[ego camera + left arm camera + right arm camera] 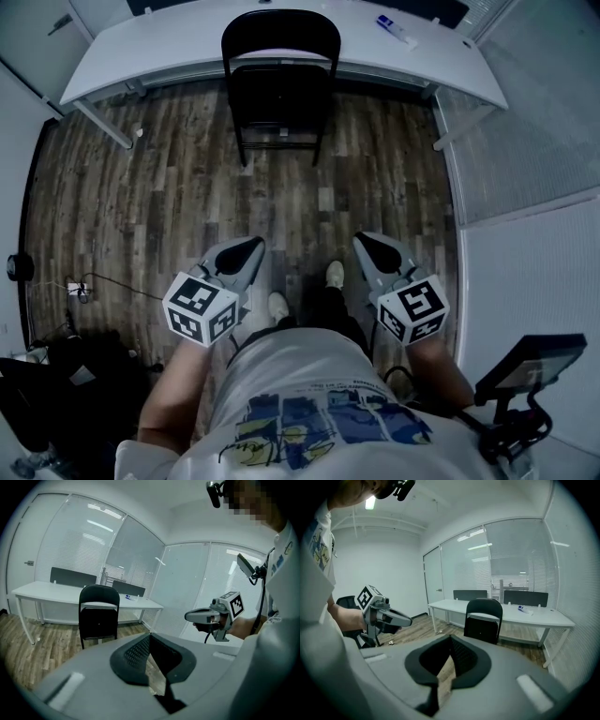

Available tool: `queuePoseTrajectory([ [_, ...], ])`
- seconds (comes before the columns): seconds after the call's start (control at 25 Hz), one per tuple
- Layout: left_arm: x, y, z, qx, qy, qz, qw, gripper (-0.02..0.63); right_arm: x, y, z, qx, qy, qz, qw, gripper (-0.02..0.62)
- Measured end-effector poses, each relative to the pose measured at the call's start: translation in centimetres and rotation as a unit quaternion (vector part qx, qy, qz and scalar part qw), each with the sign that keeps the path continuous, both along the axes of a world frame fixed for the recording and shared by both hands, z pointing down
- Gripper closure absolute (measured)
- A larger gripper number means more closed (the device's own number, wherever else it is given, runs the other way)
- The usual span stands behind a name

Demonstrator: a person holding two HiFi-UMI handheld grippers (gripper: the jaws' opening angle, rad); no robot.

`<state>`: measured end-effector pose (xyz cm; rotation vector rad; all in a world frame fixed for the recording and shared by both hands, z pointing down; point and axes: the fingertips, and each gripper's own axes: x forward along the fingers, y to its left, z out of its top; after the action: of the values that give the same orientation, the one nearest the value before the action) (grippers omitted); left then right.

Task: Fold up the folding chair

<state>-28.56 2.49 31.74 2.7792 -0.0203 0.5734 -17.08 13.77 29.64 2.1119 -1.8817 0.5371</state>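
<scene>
A black folding chair [279, 84] stands unfolded on the wood floor, its back against a long white table [169, 47]. It also shows upright in the left gripper view [98, 613] and the right gripper view [483, 619]. Both grippers are well short of it, held side by side in front of the person. The left gripper [254, 246] is shut and empty, its jaws closed together [150, 637]. The right gripper [361, 241] is likewise shut with nothing in it [451, 639]. Each gripper sees the other off to its side.
A small blue and white item [396, 29] lies on the table top. Glass walls with blinds [117, 550] stand behind the table. Cables and a socket [79, 289] lie on the floor at left, dark gear [56, 375] beside them. The person's shoes [334, 275] point toward the chair.
</scene>
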Motion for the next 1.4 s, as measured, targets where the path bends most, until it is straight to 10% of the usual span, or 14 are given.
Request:
queuePoseTrajectory([
  [1.4, 1.0, 1.3, 1.1, -0.007, -0.003, 0.025, 0.9997, 0.603, -1.5, -0.1, 0.3, -0.005, 0.009, -0.025, 1.0, 0.592],
])
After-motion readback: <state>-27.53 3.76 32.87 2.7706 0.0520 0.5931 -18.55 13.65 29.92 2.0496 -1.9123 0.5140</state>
